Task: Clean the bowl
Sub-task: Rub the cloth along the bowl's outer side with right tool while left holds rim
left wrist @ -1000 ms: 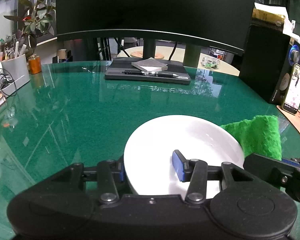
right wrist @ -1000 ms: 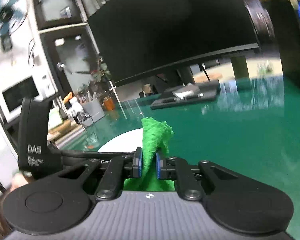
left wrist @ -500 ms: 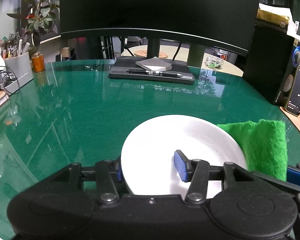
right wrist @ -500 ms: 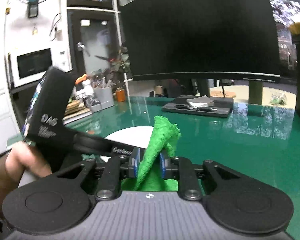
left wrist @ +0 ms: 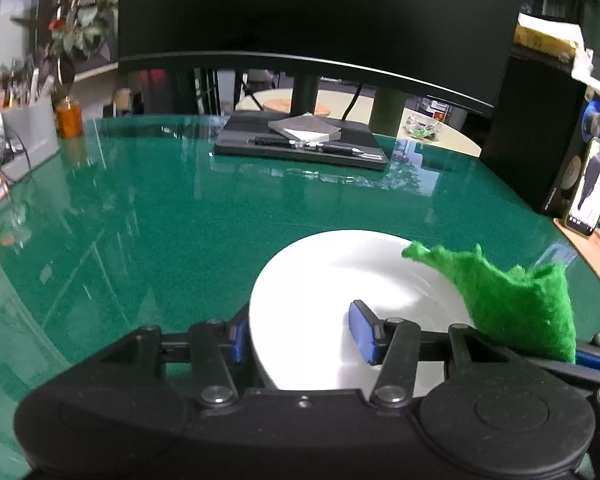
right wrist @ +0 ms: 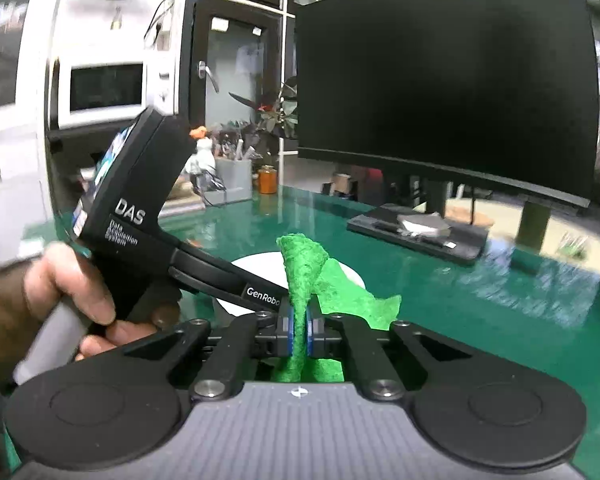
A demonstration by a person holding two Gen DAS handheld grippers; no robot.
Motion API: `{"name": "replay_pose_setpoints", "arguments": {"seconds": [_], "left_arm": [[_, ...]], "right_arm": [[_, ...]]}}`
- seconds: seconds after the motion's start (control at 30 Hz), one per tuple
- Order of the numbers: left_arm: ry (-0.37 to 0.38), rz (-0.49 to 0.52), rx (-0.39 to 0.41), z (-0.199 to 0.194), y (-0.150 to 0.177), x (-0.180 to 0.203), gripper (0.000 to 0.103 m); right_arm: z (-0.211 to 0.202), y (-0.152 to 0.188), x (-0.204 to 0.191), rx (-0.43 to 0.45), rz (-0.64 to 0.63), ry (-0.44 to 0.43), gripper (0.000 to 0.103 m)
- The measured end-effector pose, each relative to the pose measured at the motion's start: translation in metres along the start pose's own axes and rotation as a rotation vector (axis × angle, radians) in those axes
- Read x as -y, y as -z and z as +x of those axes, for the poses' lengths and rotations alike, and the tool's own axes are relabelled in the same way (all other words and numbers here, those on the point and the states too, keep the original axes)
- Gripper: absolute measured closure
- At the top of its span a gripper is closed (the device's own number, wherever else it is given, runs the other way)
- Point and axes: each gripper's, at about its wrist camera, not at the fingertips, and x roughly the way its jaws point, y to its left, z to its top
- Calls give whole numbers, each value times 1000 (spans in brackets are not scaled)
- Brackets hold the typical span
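On the green glass-topped table [left wrist: 148, 216], near edge: one white bowl [left wrist: 320, 280], shallow, resting flat.

Left gripper [left wrist: 300, 336]: jaws spread wide and straddling the bowl's near rim, one blue pad outside the wall, the other inside over the white interior. Whether the pads actually press the rim cannot be told; the stance reads as a brace to steady the dish.

Right gripper [right wrist: 299, 334]: blue pads pressed together on a green cloth [right wrist: 306, 276], which stands up in a rumpled peak and drapes to the right. In the left view the cloth [left wrist: 516, 304] overlaps the bowl's right rim, a corner reaching over the interior.

Background items: dark curved monitor [left wrist: 300, 20]; black tray with notepad and pens [left wrist: 300, 142]; phone propped at right [left wrist: 590, 192].

Step in hand, judged: bringing cloth to bowl, wiping not visibly begun. Next move calls for lowering the cloth onto the inner surface and sweeping around it, while the left side holds the bowl from sliding on the slick glass.
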Motion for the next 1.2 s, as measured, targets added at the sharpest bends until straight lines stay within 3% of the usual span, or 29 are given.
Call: {"name": "replay_pose_setpoints", "arguments": {"seconds": [0.07,0.17,0.23,0.3,0.43,0.57,0.77,0.87,1.0,1.2], "left_arm": [[81,-88,-30,1,-7,-19,56],[131,-148,-51,6,-13,-38,62],[137,-132,-55,8,-14,-40,74],[174,-132,-61,8,-14,-41,85],[182,-95,-66,10,-12,-36,86],[193,-102,-72,12,-11,-37,86],[184,-101,-72,10,-10,-36,85],[176,-98,-72,8,-9,-35,85],[150,-94,-72,1,-5,-31,85],[139,-65,-89,-17,7,-20,85]], "right_arm": [[1,-1,9,-3,62,-56,97],[4,-3,23,-16,154,-145,97],[7,-4,31,-28,214,-207,98],[14,-4,40,-34,226,-189,98],[24,-6,67,-8,318,-145,98],[29,-3,70,-9,349,-158,97],[30,3,47,-52,326,-292,96],[30,1,52,-49,336,-278,98],[27,-1,68,-11,352,-148,99],[29,0,76,18,371,-118,98]]}}
